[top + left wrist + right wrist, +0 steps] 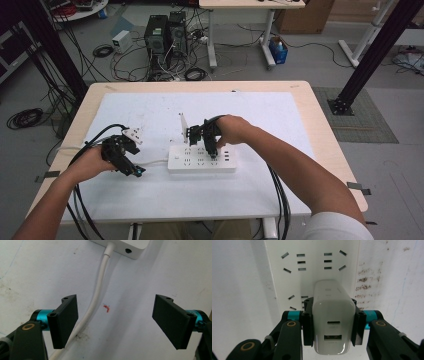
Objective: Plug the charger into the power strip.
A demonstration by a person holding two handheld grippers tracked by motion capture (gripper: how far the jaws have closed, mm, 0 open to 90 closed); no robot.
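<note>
A white power strip (pixel 195 164) lies mid-table on the white mat, its sockets (pixel 299 262) facing up. My right gripper (pixel 212 150) points down over the strip's middle. In the right gripper view it (pixel 333 322) is shut on a white USB charger (pixel 332 305), one pad on each side. The charger's prongs are hidden, so I cannot tell whether they are in a socket. My left gripper (pixel 134 169) hovers left of the strip, open (pixel 115 320) and holding nothing. The strip's white cable (pixel 98 290) runs on the mat beside one jaw.
A white plug adapter (pixel 132 134) lies behind my left gripper, and a thin white piece (pixel 183 125) stands upright behind the strip. Black gripper cables trail off the table's near edge (pixel 200 217). Computer towers (pixel 165 32) stand on the floor beyond.
</note>
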